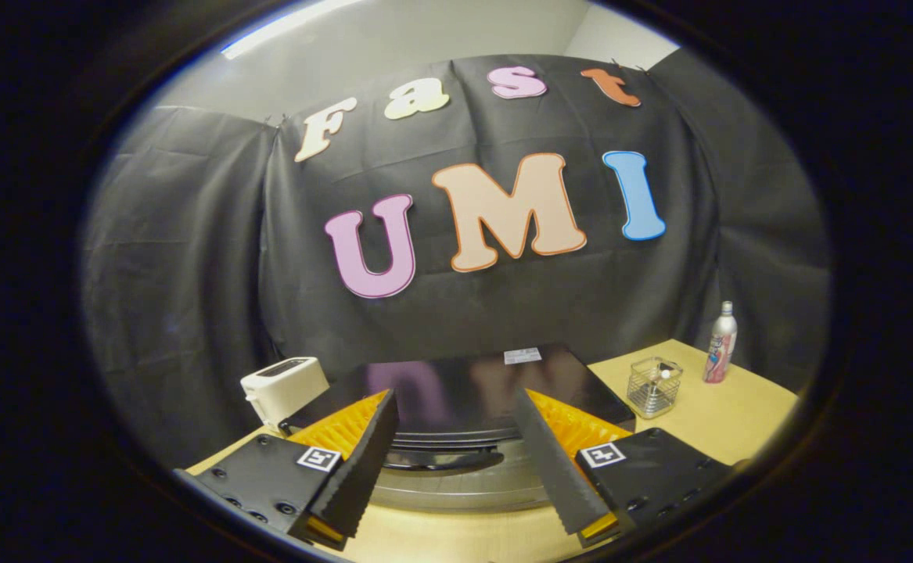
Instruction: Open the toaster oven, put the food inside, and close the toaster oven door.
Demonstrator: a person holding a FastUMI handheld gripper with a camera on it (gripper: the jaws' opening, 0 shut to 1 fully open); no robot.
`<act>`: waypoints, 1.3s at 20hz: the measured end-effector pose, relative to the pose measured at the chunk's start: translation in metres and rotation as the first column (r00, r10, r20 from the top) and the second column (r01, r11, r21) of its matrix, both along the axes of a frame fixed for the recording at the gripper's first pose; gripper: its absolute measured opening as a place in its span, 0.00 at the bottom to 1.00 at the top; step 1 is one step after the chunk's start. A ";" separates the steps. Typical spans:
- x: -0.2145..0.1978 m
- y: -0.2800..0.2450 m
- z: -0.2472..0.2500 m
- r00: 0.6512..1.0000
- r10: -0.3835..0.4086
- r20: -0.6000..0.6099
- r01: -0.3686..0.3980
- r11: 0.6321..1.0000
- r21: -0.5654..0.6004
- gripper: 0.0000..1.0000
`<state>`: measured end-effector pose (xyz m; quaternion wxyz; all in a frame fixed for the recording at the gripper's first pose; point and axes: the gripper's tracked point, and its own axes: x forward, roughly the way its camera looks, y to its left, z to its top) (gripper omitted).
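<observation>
One oven (464, 391) is seen on the table (738, 422), just ahead of the gripper (456, 461); its door appears closed. The jaws are held apart, with nothing clamped. One toaster (284, 387) is noted beside the oven, with one wire basket (654, 387) and one bottle (721, 342) opposite.

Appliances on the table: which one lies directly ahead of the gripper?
The black toaster oven, between and just beyond the open gripper; the white toaster sits off to its left.

Black cloth (190, 274) drapes behind a tan table (738, 422) (pale wall (425, 39) above).
</observation>
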<state>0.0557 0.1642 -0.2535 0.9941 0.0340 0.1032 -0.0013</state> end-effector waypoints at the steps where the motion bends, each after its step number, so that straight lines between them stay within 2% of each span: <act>1: 0.003 0.003 -0.003 1.000 0.000 0.002 0.000 1.000 -0.007 0.95; 9: 0.011 0.025 -0.039 0.999 0.030 -0.032 -0.032 0.998 -0.058 0.95; 15: 0.010 0.025 -0.039 0.998 0.049 0.030 -0.047 0.997 -0.056 0.95; 22: -0.015 0.025 -0.037 0.995 0.047 0.089 -0.043 0.998 -0.048 0.95; 26: -0.039 0.026 -0.039 0.996 0.058 0.065 -0.053 0.996 -0.067 0.95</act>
